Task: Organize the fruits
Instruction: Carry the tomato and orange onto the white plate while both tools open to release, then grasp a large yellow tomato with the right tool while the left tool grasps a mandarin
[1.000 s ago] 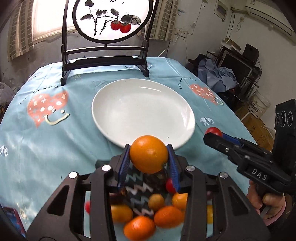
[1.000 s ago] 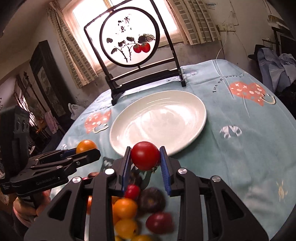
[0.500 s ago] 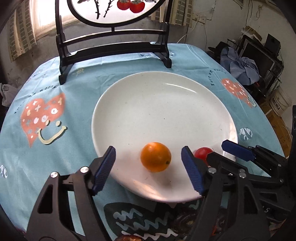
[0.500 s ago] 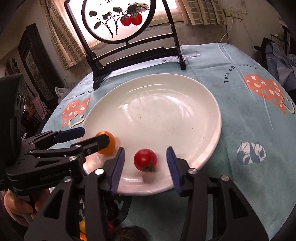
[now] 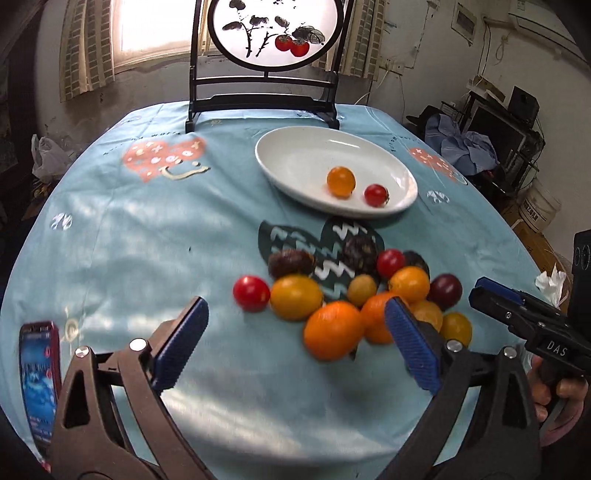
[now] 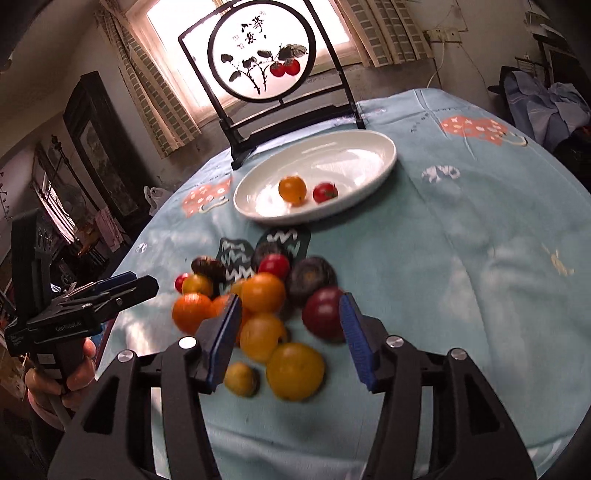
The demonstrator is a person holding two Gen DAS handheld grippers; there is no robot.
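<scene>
You're in a lived-in home room: worktop under a printed blue tablecloth, curtained window, painted round screen on its stand, dark wooden cabinet, clothes heaped by a monitor.

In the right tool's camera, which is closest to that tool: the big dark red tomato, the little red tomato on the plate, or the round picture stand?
1. Dark red tomato, beside the right tool.
2. Little red tomato, on the white plate.
3. Round picture stand, at the table's far edge.
</scene>
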